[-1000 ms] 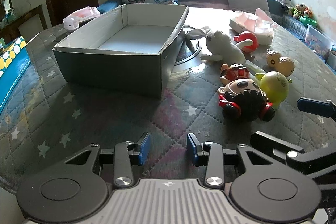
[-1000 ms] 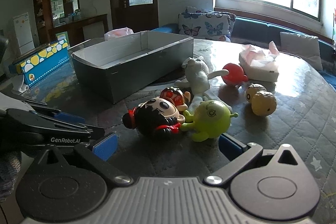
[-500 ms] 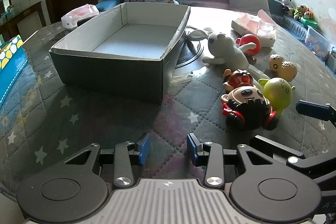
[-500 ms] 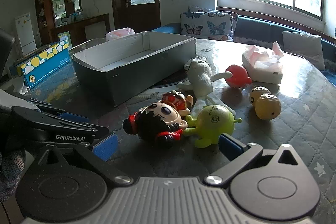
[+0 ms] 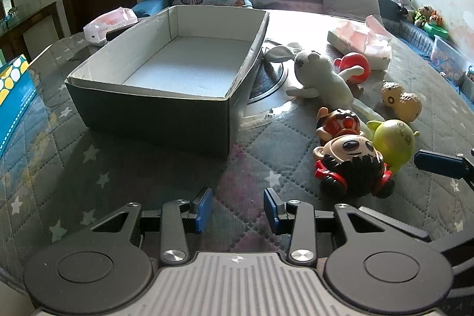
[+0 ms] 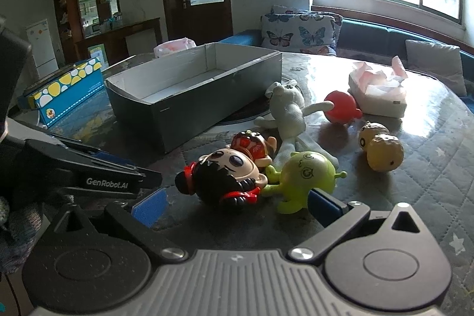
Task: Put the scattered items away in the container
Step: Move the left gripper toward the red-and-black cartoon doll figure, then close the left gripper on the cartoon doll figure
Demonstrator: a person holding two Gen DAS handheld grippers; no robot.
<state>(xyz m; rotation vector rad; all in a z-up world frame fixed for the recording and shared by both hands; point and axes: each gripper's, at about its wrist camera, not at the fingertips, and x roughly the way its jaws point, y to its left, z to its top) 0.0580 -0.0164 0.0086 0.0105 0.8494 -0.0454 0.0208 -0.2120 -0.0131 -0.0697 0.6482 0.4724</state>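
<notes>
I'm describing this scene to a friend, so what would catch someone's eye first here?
Probably the big grey box, open-topped with nothing in it, on the quilted table. Right of it lies a huddle of toys: a black-haired doll head touching a green toy, a white plush behind them, and a red toy farther back. Both grippers, left and right, are open and hold nothing.

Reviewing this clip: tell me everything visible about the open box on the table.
The box is a long rectangular open tray with no lid, dark grey-green outside and white inside, apparently cardboard with a visible corner seam. It sits flat and upright on the quilted star-pattern cover, and its far right corner seems to overlap a round glass disc. Nothing lies inside. The toys lie to its right, apart from it; neither tool touches it.
</notes>
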